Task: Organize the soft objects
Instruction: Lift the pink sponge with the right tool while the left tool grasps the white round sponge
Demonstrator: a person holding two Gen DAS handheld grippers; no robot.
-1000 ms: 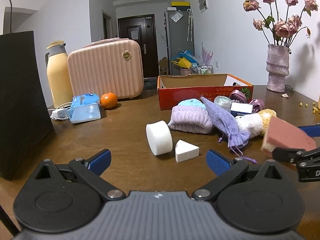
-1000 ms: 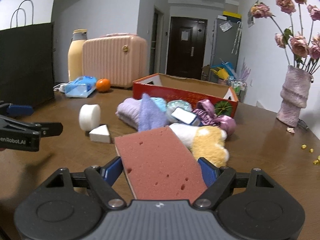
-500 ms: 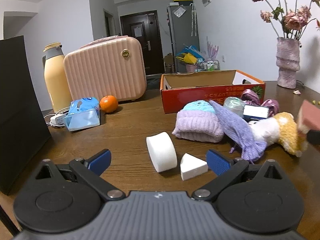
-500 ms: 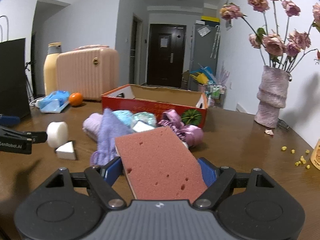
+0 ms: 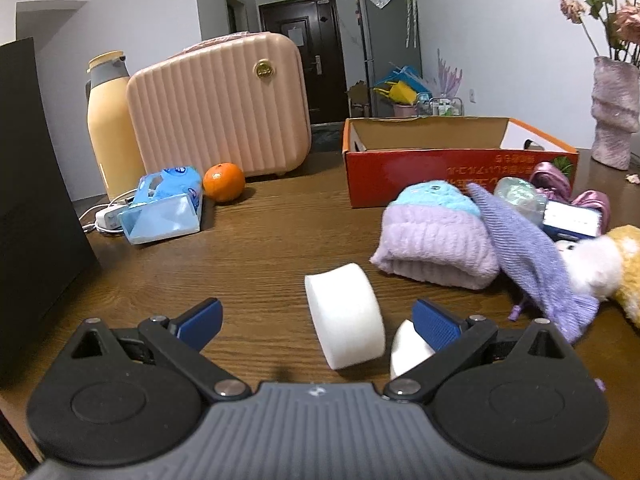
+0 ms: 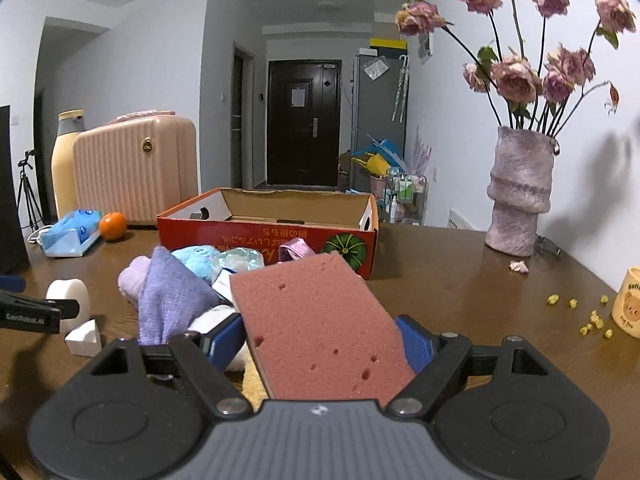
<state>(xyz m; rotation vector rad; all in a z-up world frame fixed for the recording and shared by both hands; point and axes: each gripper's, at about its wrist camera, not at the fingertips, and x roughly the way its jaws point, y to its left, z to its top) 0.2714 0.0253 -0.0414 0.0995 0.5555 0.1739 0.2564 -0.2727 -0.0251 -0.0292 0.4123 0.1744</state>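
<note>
My right gripper (image 6: 320,340) is shut on a pink sponge (image 6: 316,324) and holds it above the pile, facing the open red cardboard box (image 6: 268,236). My left gripper (image 5: 316,320) is open, with a white round sponge (image 5: 344,316) between its fingers and a white wedge sponge (image 5: 408,348) partly behind the right finger. The pile holds a lilac knit hat (image 5: 436,240), a purple pouch (image 5: 532,264) and a white and yellow plush (image 5: 600,264). The round sponge (image 6: 70,296) and the wedge (image 6: 84,336) also show in the right wrist view.
A pink suitcase (image 5: 220,108), yellow flask (image 5: 112,120), orange (image 5: 224,176) and blue tissue pack (image 5: 164,208) stand at the back left. A black bag (image 5: 36,200) is on the left. A vase of roses (image 6: 520,196) and a cup (image 6: 628,304) are on the right.
My left gripper has moved forward so the round sponge sits between its fingers. My right gripper has lifted the pink sponge and moved it right, toward the red box.
</note>
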